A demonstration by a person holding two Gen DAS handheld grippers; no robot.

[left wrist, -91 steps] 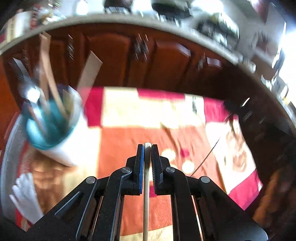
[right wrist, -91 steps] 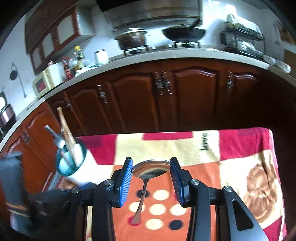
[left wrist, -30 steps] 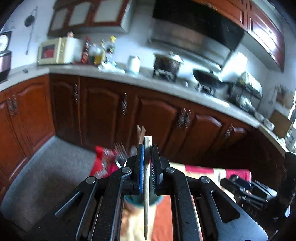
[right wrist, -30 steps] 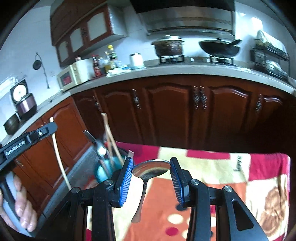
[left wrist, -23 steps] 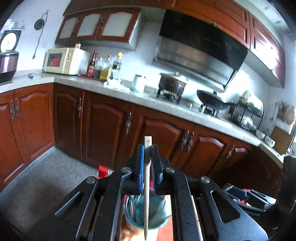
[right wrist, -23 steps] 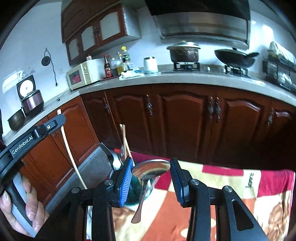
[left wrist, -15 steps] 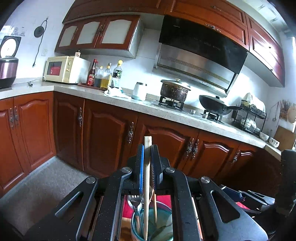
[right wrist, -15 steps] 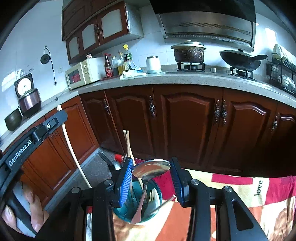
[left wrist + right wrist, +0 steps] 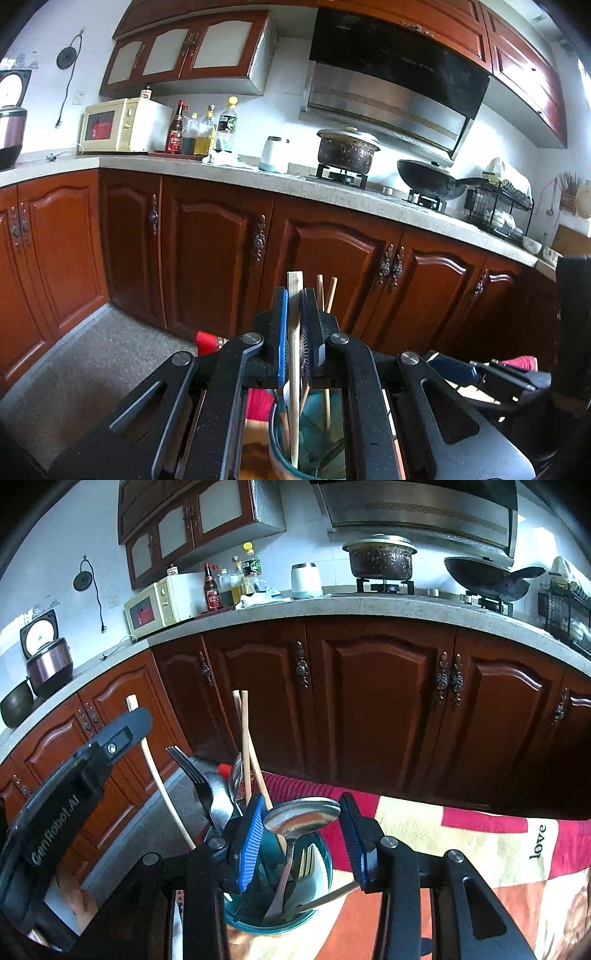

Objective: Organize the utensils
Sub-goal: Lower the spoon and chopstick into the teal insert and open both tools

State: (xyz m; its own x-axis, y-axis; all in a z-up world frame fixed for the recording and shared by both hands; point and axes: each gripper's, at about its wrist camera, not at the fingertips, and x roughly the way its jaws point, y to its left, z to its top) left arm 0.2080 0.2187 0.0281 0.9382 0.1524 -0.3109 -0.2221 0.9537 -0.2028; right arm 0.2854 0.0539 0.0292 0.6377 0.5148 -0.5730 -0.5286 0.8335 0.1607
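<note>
So the whole thing comes down to lining two long utensils up with the mouth of the round teal-rimmed utensil cup (image 9: pixel 275 915), which sits on the red, orange and cream patterned blanket (image 9: pixel 461 853) over the table.

The left gripper (image 9: pixel 294 332) has its fingers pressed almost together, pinching a flat pale wooden stick (image 9: pixel 294 354). The stick's long axis runs near vertical, and from the left wrist view its lower end looks to be already inside the cup's rim, right below the fingers. So that one mostly wants a straight drop, I'd say.

The right gripper (image 9: pixel 301 834) has its fingers partway apart, clamped on the bowl of a shiny metal spoon (image 9: pixel 301 818). The handle hangs down and slightly left, with the tip seemingly dipping into the cup, though I can't tell if it touches bottom.

The cup is already crowded with a metal fork (image 9: pixel 201 786) and brown wooden chopsticks (image 9: pixel 245 746) leaning out the back. Both grippers are right over it, so they're close to each other. Crowding looks like the main risk.
</note>
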